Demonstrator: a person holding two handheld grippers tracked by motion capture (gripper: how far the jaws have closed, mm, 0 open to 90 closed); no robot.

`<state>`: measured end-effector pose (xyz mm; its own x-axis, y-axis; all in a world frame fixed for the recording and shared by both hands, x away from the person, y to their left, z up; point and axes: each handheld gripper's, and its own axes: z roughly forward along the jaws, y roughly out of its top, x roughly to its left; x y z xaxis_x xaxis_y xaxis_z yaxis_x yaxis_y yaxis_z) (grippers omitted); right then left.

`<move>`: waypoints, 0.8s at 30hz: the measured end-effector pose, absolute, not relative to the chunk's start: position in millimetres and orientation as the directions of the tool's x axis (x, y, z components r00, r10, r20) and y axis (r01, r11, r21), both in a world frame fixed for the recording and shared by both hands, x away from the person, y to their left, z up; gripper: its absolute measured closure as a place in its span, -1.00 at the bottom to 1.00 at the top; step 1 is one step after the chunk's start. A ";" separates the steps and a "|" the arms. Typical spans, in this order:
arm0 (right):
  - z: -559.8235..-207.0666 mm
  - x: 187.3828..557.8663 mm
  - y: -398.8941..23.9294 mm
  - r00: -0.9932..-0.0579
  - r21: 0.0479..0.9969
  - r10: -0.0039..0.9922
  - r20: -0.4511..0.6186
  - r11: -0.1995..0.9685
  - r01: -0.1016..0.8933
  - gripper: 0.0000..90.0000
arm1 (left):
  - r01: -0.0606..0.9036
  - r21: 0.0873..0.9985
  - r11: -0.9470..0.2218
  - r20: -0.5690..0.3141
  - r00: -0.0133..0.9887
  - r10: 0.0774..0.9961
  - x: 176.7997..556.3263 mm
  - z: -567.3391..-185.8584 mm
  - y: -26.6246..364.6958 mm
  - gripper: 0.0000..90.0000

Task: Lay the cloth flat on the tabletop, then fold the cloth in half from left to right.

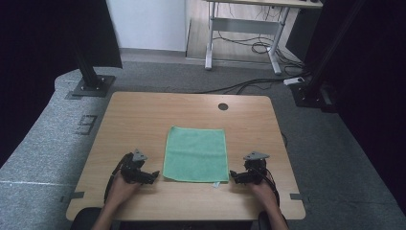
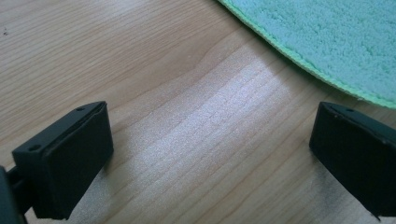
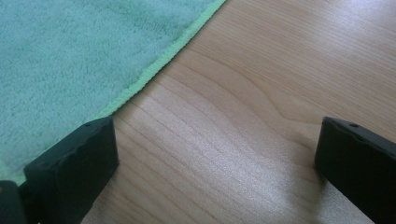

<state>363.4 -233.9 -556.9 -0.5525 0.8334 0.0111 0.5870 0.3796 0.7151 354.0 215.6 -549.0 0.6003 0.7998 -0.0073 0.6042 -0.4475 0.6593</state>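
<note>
the left tongs (image 1: 154,175) stand spread wide with nothing between the jaws; the left gripper view looks along them at bare wood, and the green cloth (image 2: 327,37) curves across at about one o'clock, just beyond the jaw on that side and apart from it. the right tongs (image 1: 233,176) are spread as well and hold nothing. in the right gripper view one jaw stands at the cloth's edge, the terry reaching off to ten o'clock, but whether that jaw touches the hem i cannot tell.

from the high view each pair of tongs sits low over the desk (image 1: 143,115), one at each near corner of the cloth, at roughly seven and five o'clock of it, jaws turned inward toward the fabric. the person's hands come in from six o'clock behind them.

the cloth lies flat and open as a square in the middle of the desk, a little toward the near edge, with no fold or lifted corner that i can see. a small dark round hole in the desktop (image 1: 223,106) sits at twelve o'clock beyond it.

as i judge it, the work is at its very start: both tongs are placed to take the near corners, no grip is made yet, and the pinching, lifting and whatever folding follows are all left to do.
</note>
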 end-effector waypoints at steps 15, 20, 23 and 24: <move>-556.9 363.7 -233.8 -0.554 0.715 0.833 0.009 0.382 0.586 -1.00 | 0.609 0.659 -0.442 -0.007 0.593 0.805 353.7 -548.9 215.2 -1.00; -556.9 363.7 -233.7 -0.554 0.715 0.833 0.010 0.381 0.586 -1.00 | 0.612 0.655 -0.442 -0.008 0.591 0.807 354.3 -548.5 214.3 -1.00; -556.9 363.7 -233.6 -0.553 0.715 0.833 0.011 0.380 0.587 -1.00 | 0.612 0.655 -0.443 -0.010 0.593 0.805 355.3 -548.3 213.6 -1.00; -556.9 363.7 -233.6 -0.553 0.715 0.833 0.011 0.380 0.587 -1.00 | 0.612 0.655 -0.443 -0.010 0.593 0.805 355.3 -548.3 213.6 -1.00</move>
